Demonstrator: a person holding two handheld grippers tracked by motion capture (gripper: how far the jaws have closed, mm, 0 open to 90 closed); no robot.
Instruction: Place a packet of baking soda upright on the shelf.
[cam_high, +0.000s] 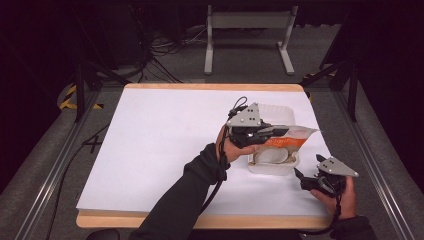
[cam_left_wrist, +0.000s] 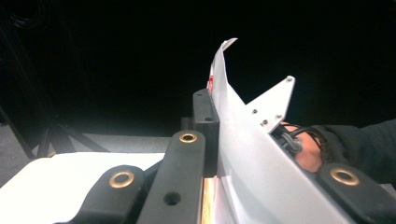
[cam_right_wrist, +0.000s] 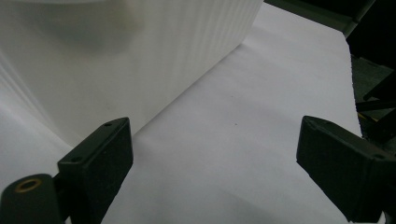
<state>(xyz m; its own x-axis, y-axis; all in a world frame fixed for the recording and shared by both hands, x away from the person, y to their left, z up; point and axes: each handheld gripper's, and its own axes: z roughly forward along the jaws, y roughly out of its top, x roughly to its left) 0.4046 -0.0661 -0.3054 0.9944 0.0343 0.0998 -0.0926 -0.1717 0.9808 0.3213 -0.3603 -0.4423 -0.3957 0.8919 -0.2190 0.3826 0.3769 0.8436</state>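
Note:
A white and orange bag (cam_high: 296, 135) hangs tilted over a white plastic tub (cam_high: 272, 169) at the table's right middle. My left gripper (cam_high: 281, 132) is shut on the bag's near end and holds it above the tub. In the left gripper view the bag (cam_left_wrist: 243, 149) rises as a white sheet pinched by the left gripper (cam_left_wrist: 215, 112). Pale round pieces (cam_high: 272, 156) lie in the tub under the bag. My right gripper (cam_high: 300, 176) stands open just right of the tub's front corner, low over the table. The right gripper (cam_right_wrist: 224, 144) holds nothing, and the tub's ribbed wall (cam_right_wrist: 140, 60) is ahead to its left.
The table is covered by a white sheet (cam_high: 165, 150) with a wooden edge (cam_high: 200, 220) at the front. Table legs and cables (cam_high: 165, 50) stand on the dark floor beyond. The right hand's grey plate (cam_left_wrist: 273, 105) shows behind the bag.

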